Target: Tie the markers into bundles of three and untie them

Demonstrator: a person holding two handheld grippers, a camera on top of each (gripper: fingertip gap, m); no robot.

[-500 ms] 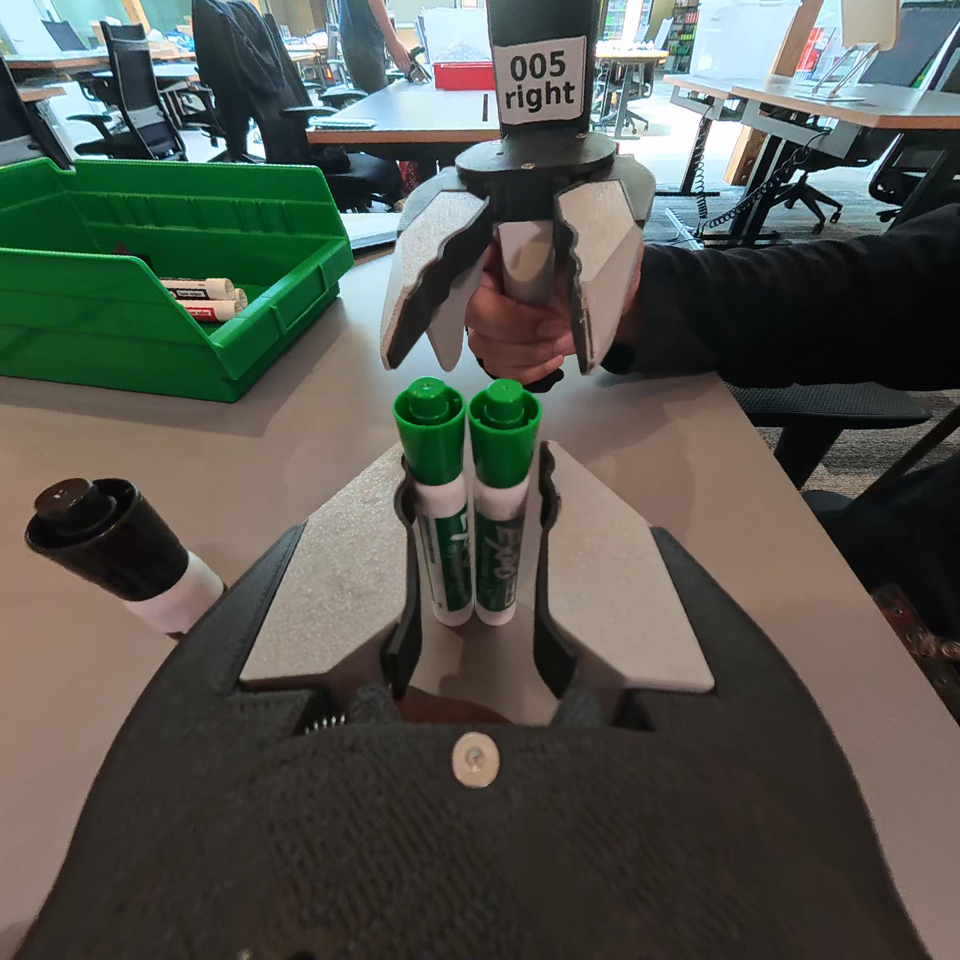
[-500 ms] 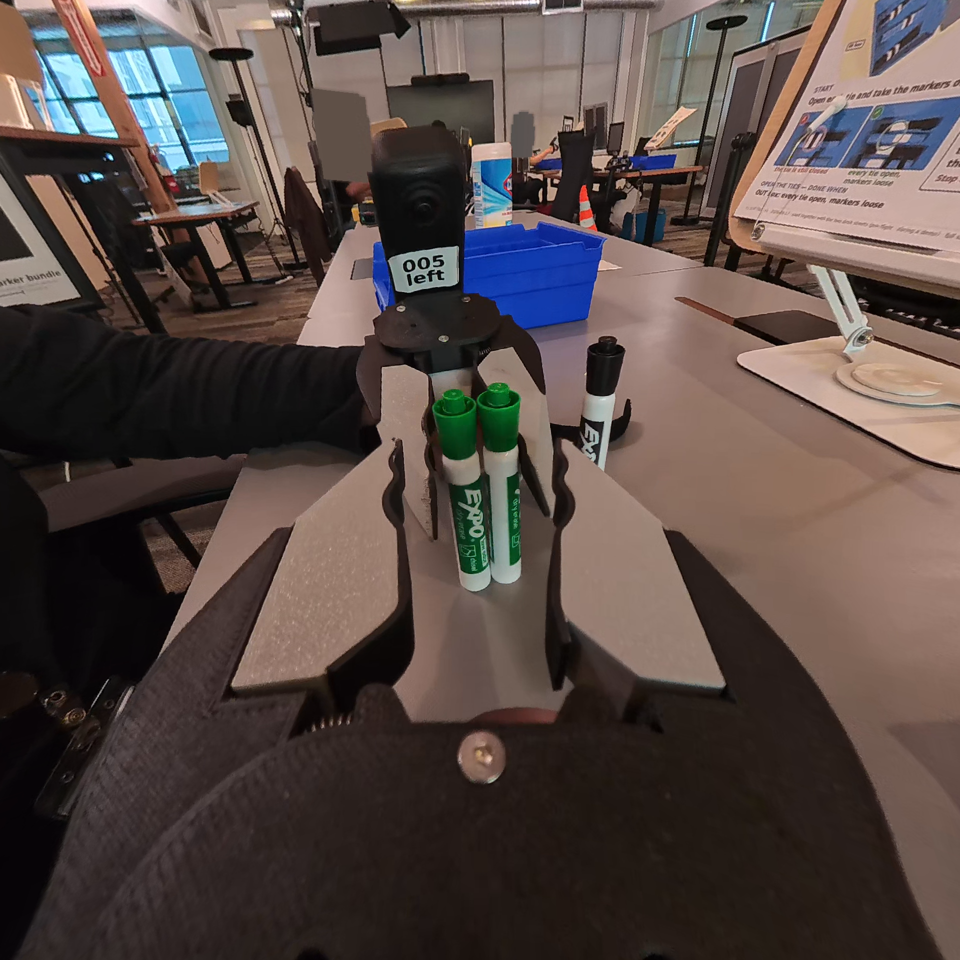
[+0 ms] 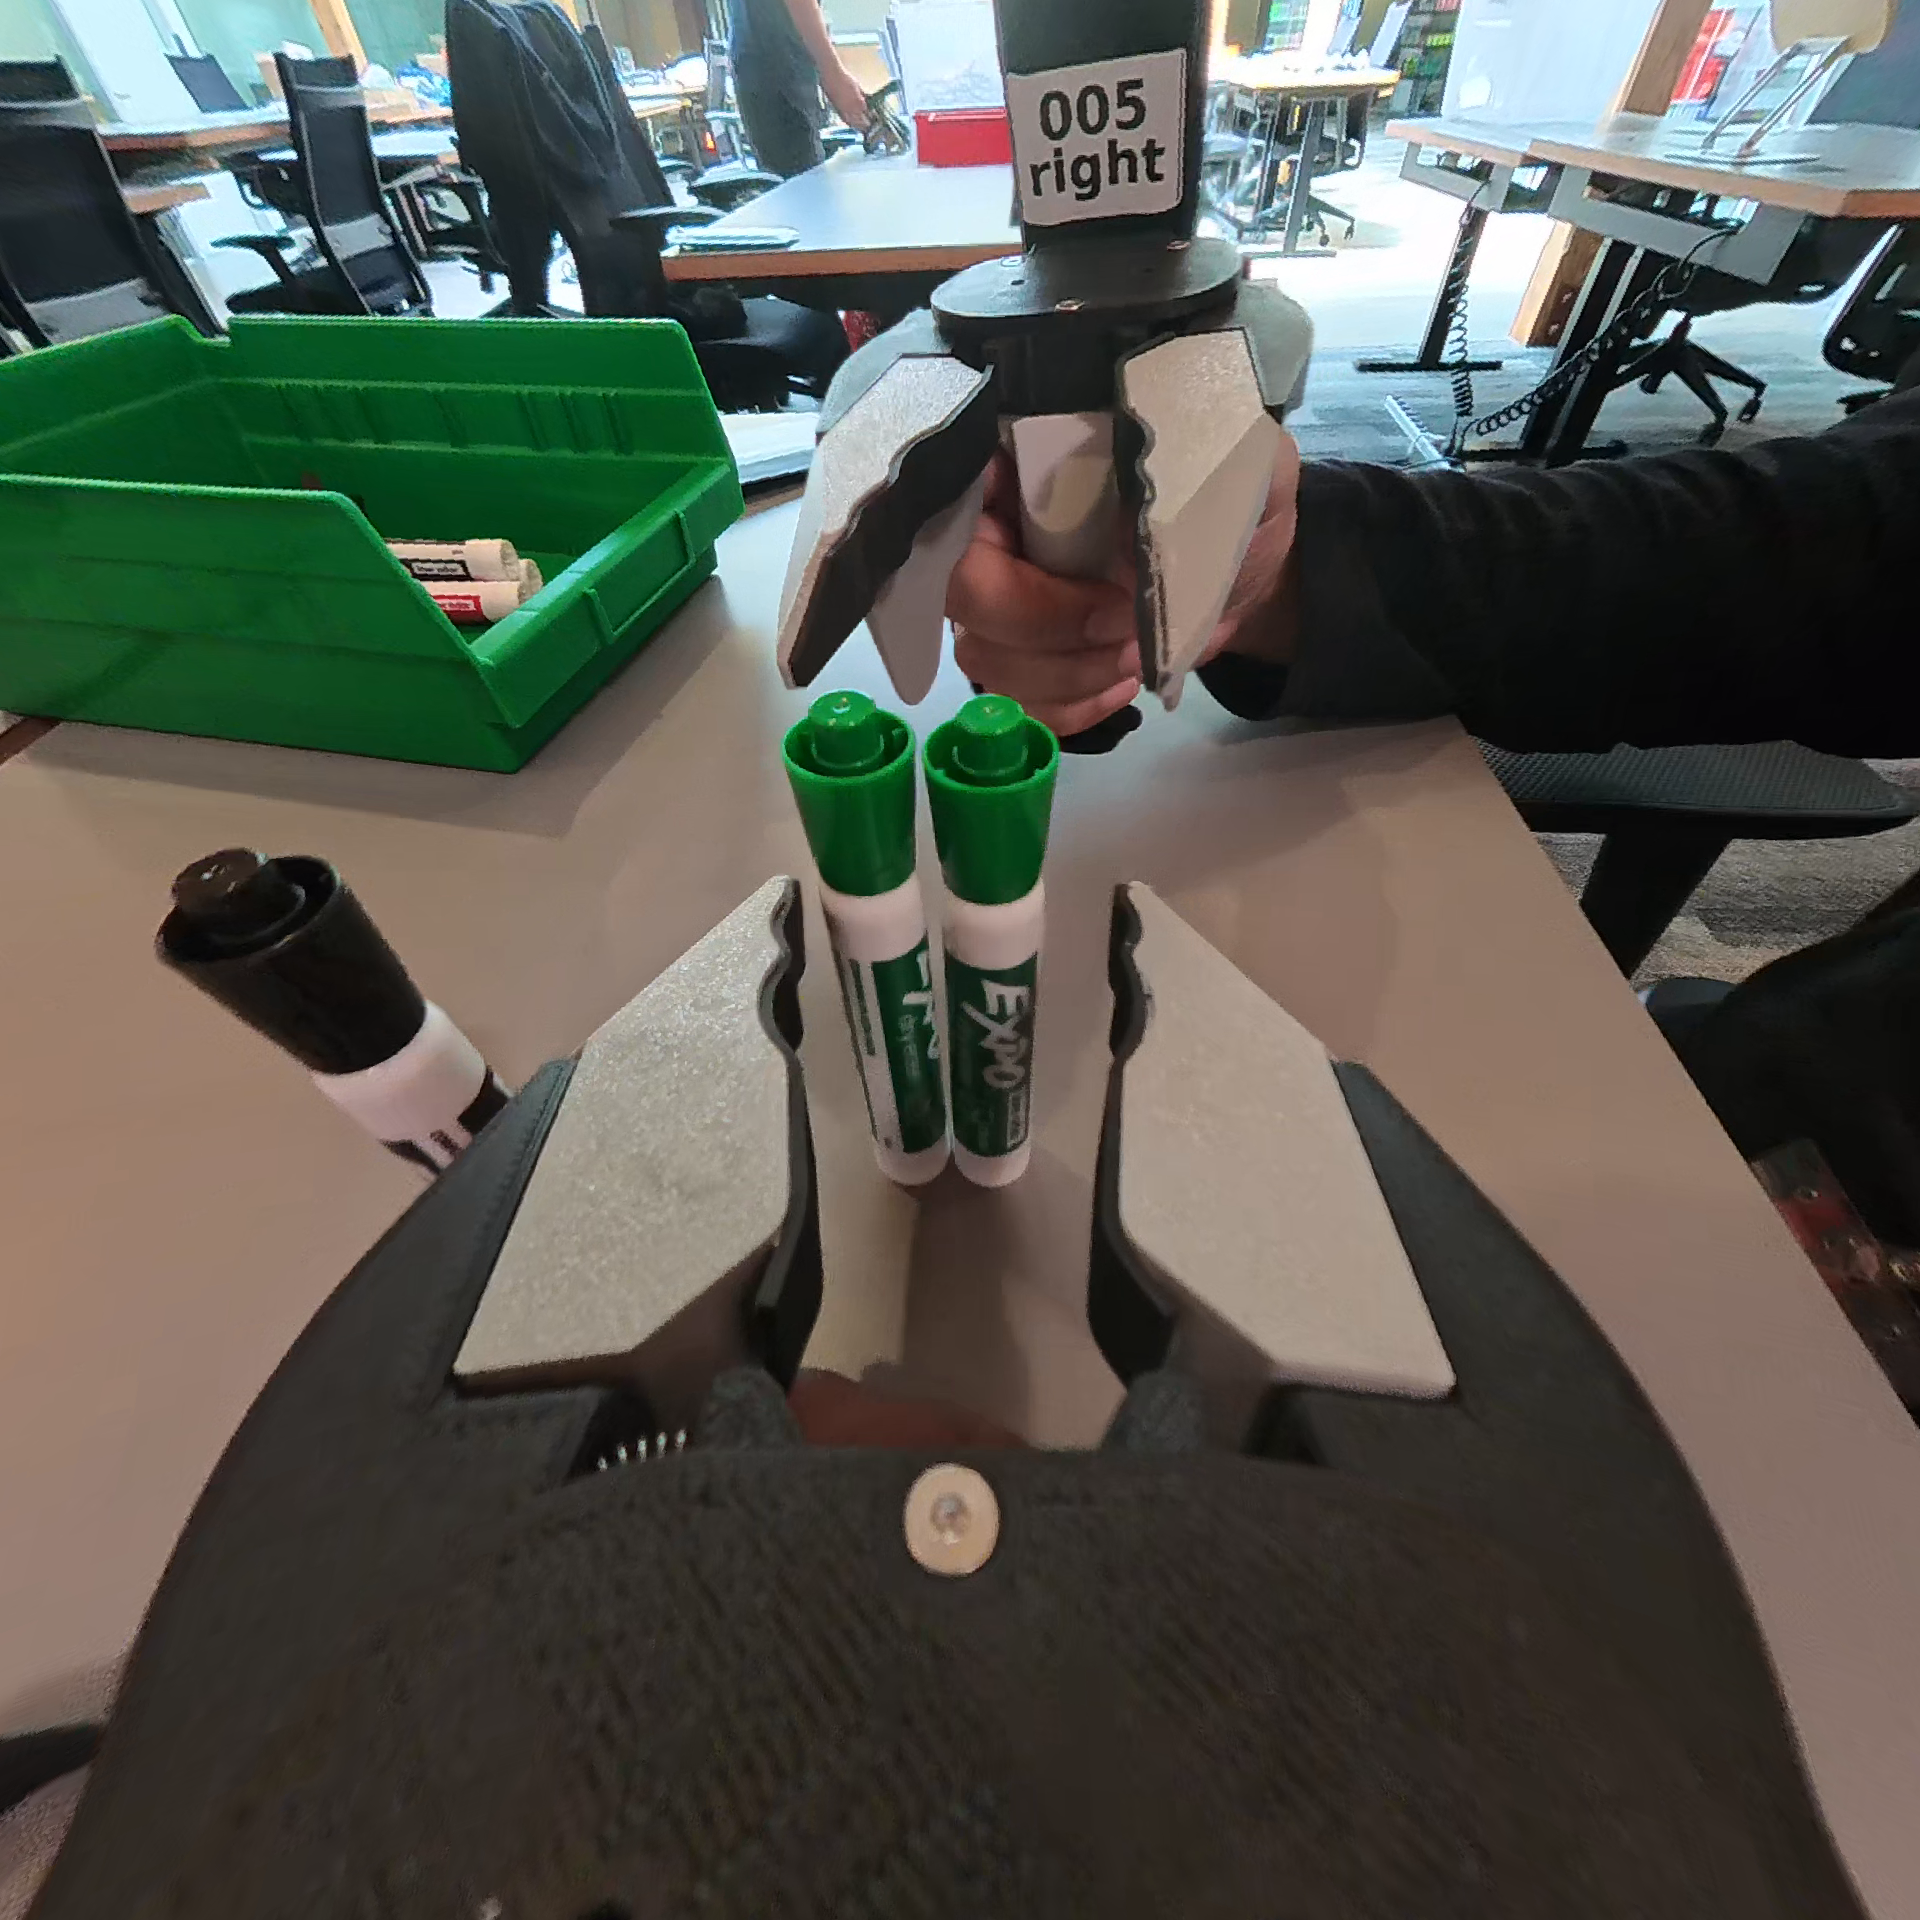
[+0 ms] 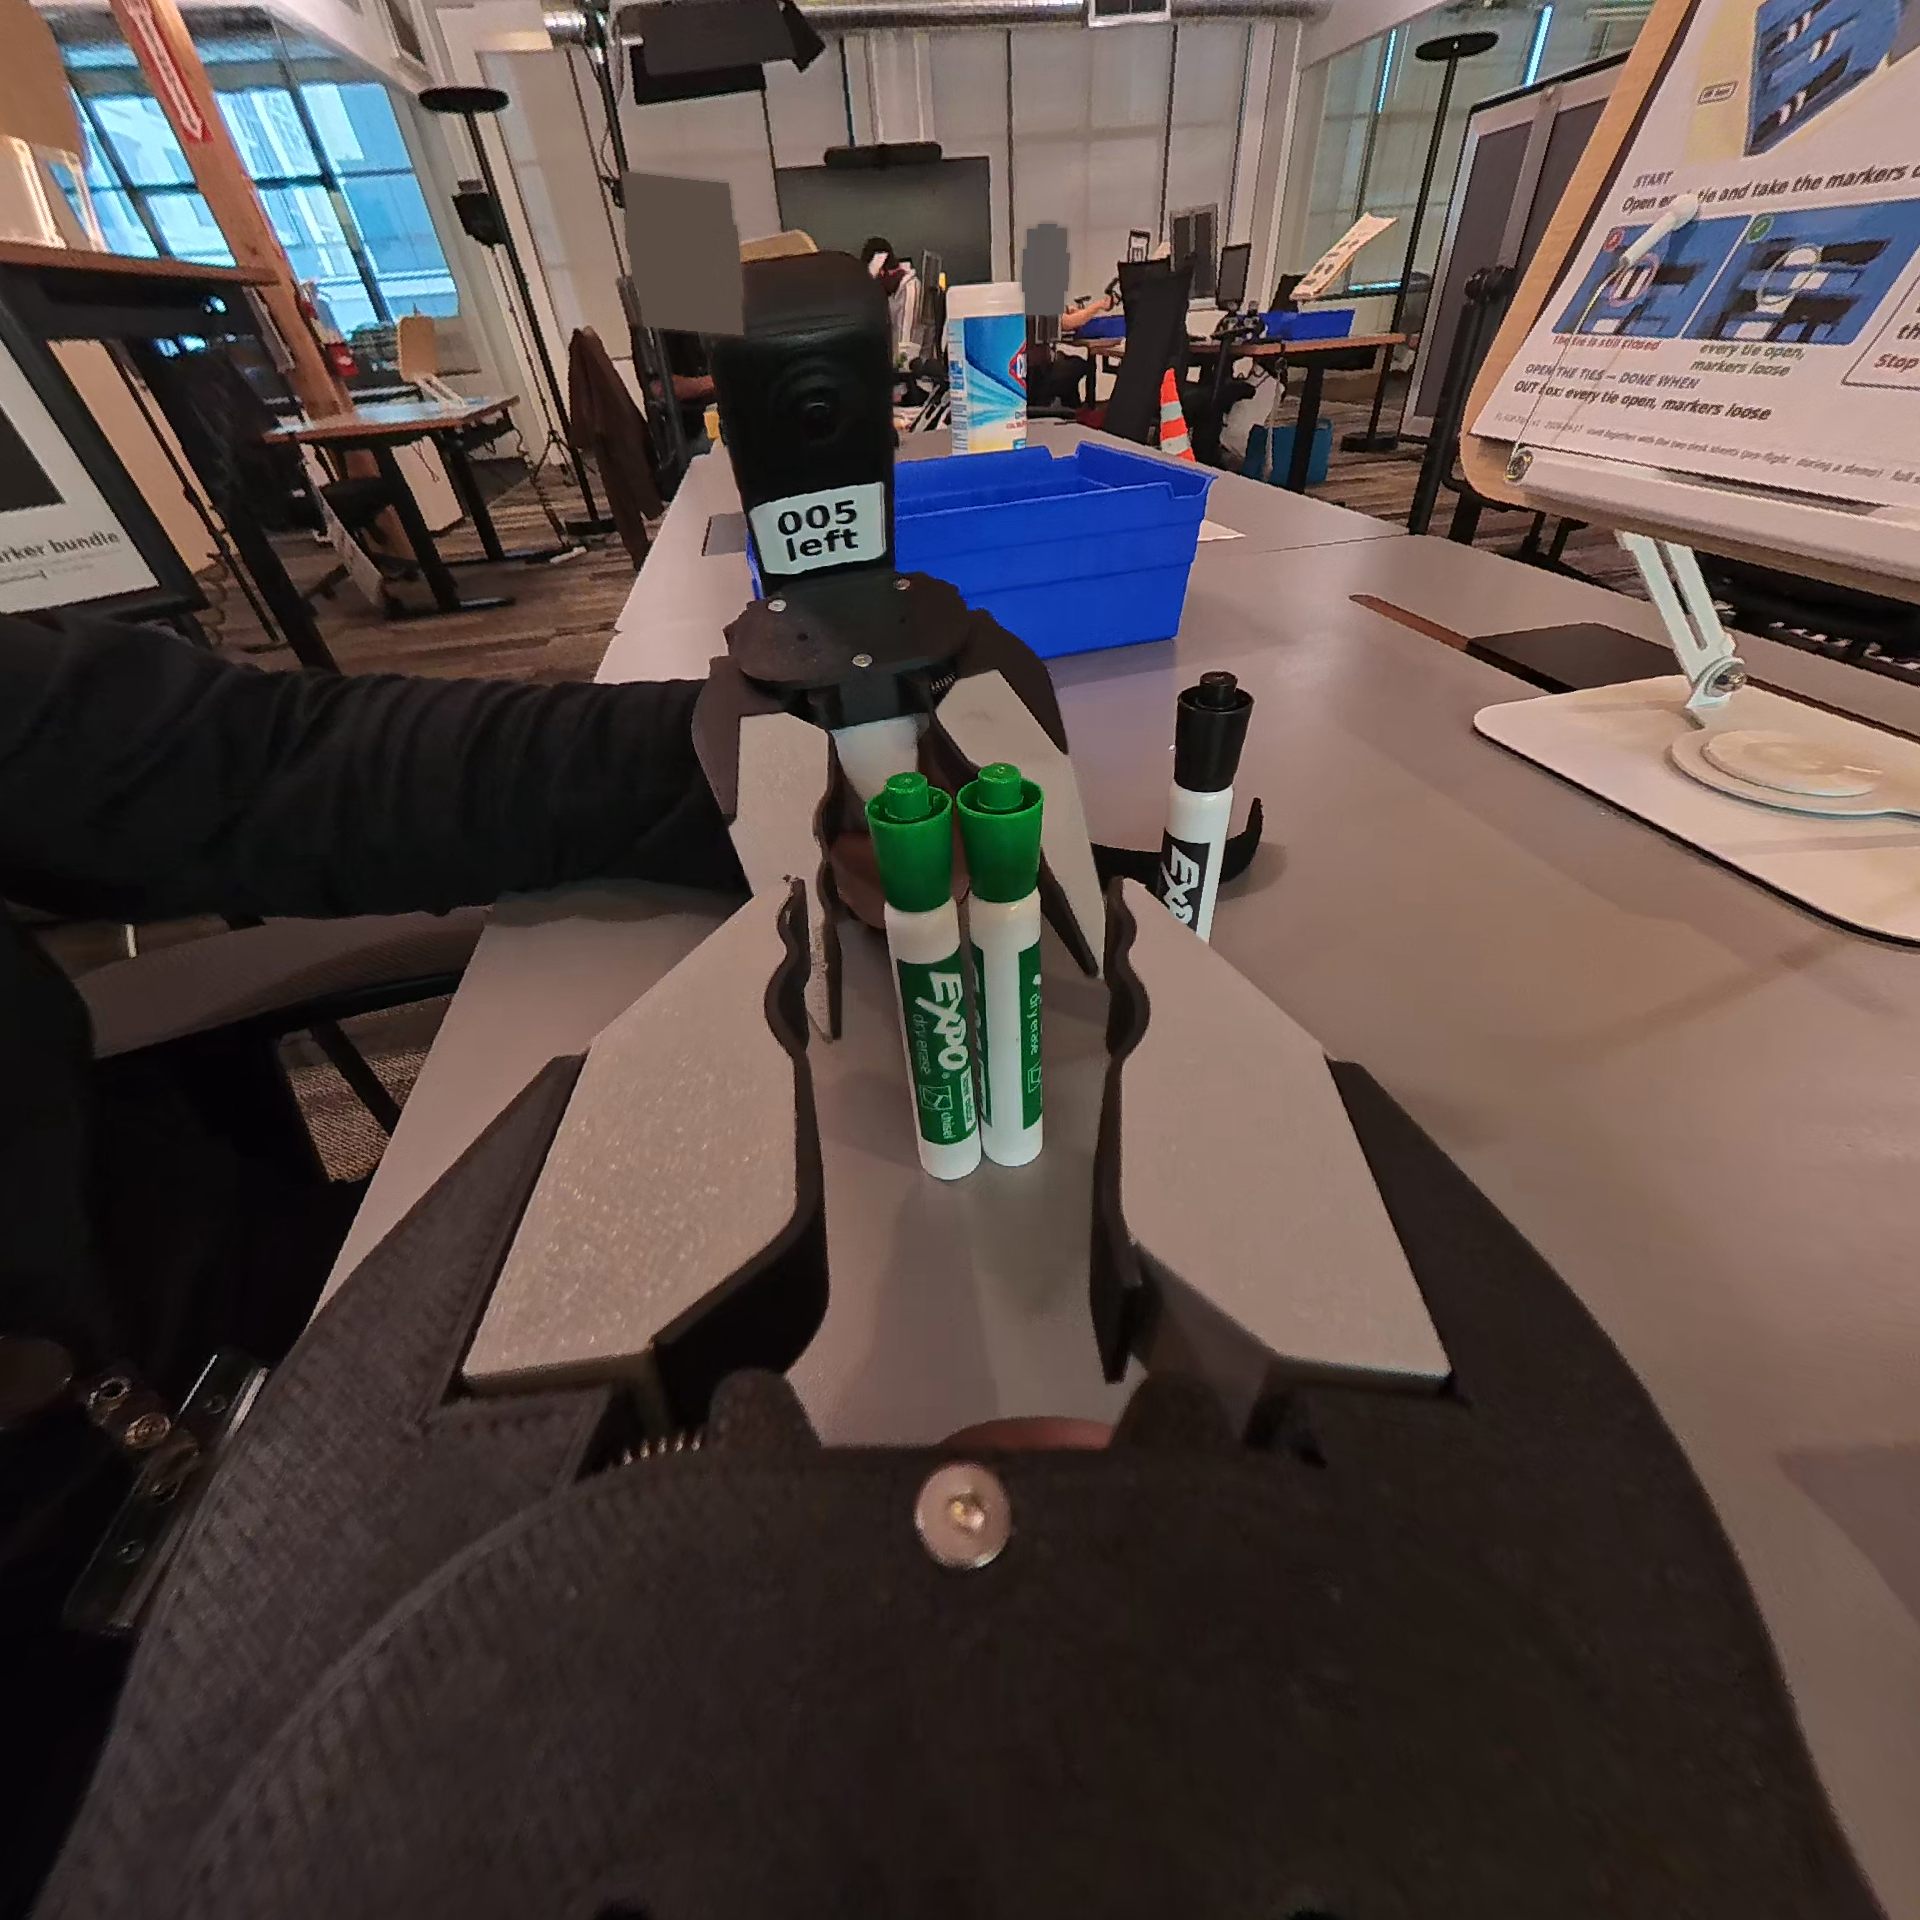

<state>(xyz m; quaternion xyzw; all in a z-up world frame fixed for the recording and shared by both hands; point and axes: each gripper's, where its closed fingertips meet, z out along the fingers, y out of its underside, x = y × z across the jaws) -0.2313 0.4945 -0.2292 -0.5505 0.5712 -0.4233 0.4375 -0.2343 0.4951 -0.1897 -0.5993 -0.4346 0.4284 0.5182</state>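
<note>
Grey table [image 3: 1299, 935]: two green markers [image 3: 925, 966] are stood upright together, flanked untouched by wide left gripper [image 3: 954, 977] and wide right gripper [image 4: 954, 977]. Judged gathering; the black marker [image 4: 1200, 810] must be added.

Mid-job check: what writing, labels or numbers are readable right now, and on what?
I won't quote wording; these things bear it.
Green markers: brand print on barrels.
Black marker: brand print.
White sticker on the far camera housing; second sticker likewise.
Instruction sheet: headings legible.
Wipes canister, markers in green bin: too small.
</note>
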